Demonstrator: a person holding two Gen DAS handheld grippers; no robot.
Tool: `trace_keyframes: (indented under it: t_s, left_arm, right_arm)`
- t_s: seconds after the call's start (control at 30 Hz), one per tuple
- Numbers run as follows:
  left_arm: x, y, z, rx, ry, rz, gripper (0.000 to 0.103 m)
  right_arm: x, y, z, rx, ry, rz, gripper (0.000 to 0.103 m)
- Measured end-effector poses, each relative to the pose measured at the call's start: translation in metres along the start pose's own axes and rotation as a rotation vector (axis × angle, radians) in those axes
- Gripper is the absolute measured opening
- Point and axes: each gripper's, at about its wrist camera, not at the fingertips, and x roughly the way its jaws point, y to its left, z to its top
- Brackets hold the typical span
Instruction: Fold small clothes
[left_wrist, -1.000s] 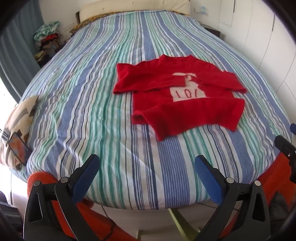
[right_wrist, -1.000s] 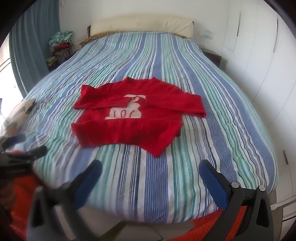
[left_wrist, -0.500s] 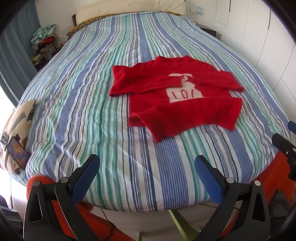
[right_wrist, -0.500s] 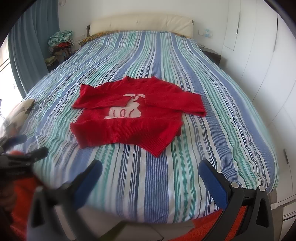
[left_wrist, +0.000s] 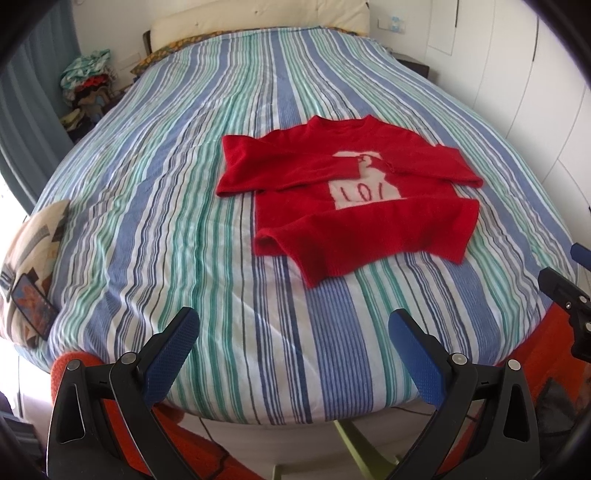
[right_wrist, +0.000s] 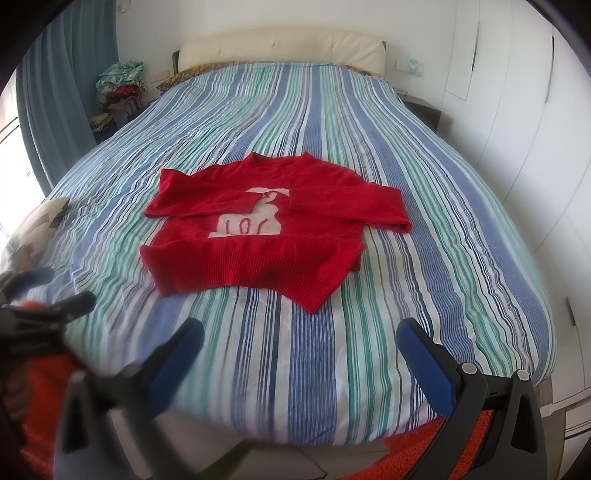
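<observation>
A small red sweater (left_wrist: 343, 199) with a white patch on its chest lies flat on the striped bed (left_wrist: 184, 206), both sleeves folded across the front. It also shows in the right wrist view (right_wrist: 266, 236). My left gripper (left_wrist: 293, 332) is open and empty, held over the bed's near edge, well short of the sweater. My right gripper (right_wrist: 301, 339) is open and empty, also at the near edge. The right gripper shows at the right edge of the left wrist view (left_wrist: 569, 295). The left gripper shows blurred at the left of the right wrist view (right_wrist: 37, 295).
A patterned cushion (left_wrist: 33, 258) with a phone on it sits at the bed's left edge. A pile of clothes (right_wrist: 118, 85) stands by the blue curtain at the back left. White wardrobe doors (right_wrist: 517, 110) run along the right. Orange fabric (left_wrist: 535, 369) lies below the bed's near edge.
Both grippers have moved slightly forward and tilted, so the bed and sweater sit a little differently in view. The sweater has not moved. Both grippers stay open.
</observation>
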Motion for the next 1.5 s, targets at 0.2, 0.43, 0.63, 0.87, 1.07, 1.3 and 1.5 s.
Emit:
trace_keyframes:
  t_s: [0.2, 0.43, 0.63, 0.87, 1.07, 1.3, 1.5]
  left_arm:
    - [0.0002, -0.0004, 0.0005, 0.002, 0.002, 0.0, 0.102]
    - [-0.0002, -0.0006, 0.0, 0.0, -0.003, -0.002, 0.102]
    - [-0.002, -0.001, 0.0005, -0.002, -0.011, 0.0, 0.102]
    - [-0.0023, -0.0011, 0.0004, -0.002, -0.012, 0.0, 0.102]
    - [-0.0044, -0.0013, 0.0018, -0.003, -0.016, 0.0, 0.102]
    - [-0.0049, -0.0014, 0.0025, -0.001, -0.015, 0.0, 0.102]
    - [-0.0052, -0.0015, 0.0026, -0.001, -0.014, -0.001, 0.102]
  right_arm:
    - [0.0004, -0.0005, -0.0001, 0.001, 0.002, 0.002, 0.103]
    - [0.0009, -0.0011, 0.0, 0.001, -0.001, -0.001, 0.103]
    - [-0.002, -0.0009, 0.0004, 0.006, -0.006, -0.004, 0.103]
    - [-0.0021, -0.001, 0.0001, 0.006, -0.005, -0.003, 0.103]
    - [-0.0021, -0.0009, 0.0003, 0.006, -0.005, -0.003, 0.103]
    - [-0.0022, -0.0008, 0.0001, 0.007, -0.004, -0.002, 0.103]
    - [-0.0022, -0.0005, 0.0004, 0.007, -0.005, -0.003, 0.103]
